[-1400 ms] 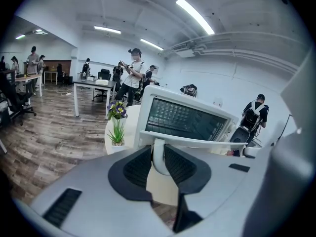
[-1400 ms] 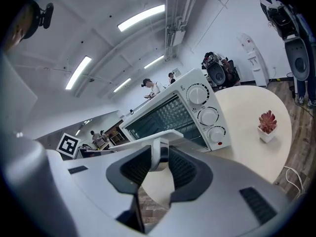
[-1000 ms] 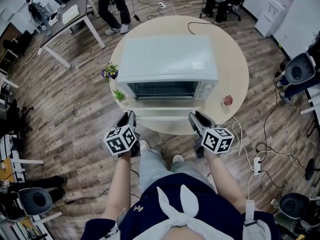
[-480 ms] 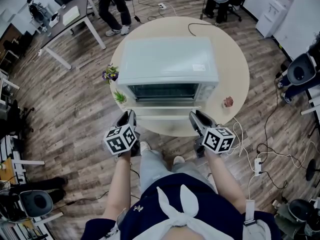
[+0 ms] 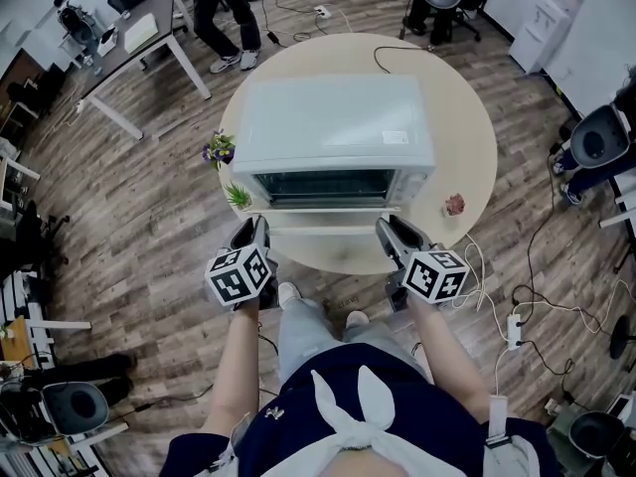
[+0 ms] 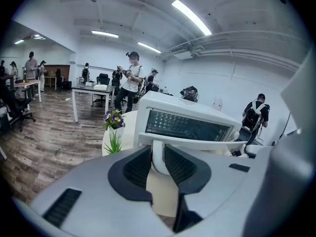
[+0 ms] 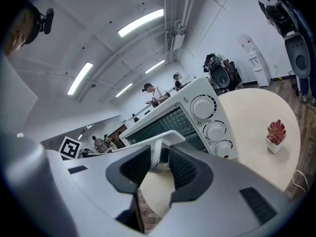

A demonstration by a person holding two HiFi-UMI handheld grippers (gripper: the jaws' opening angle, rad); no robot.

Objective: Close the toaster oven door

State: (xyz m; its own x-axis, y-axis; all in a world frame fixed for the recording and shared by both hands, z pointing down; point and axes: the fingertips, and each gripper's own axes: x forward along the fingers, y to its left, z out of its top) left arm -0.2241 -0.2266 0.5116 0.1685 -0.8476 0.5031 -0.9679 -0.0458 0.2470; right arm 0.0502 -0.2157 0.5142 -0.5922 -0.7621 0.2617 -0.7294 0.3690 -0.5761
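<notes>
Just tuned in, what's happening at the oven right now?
A person holds a gripper at each end of the door handle of the toaster oven. The left gripper has its jaws closed on the handle's left post. The right gripper straddles the right end, though firm contact is unclear. The door looks down and open, not yet swung up.

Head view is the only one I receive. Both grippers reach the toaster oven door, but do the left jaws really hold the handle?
Observer: Yes. The left gripper view shows the left gripper with both pads closed on one post of the door handle.
Operator: And the right one?
Observer: The right gripper has the handle's other post between its jaws. I cannot tell whether both pads press on it.
</notes>
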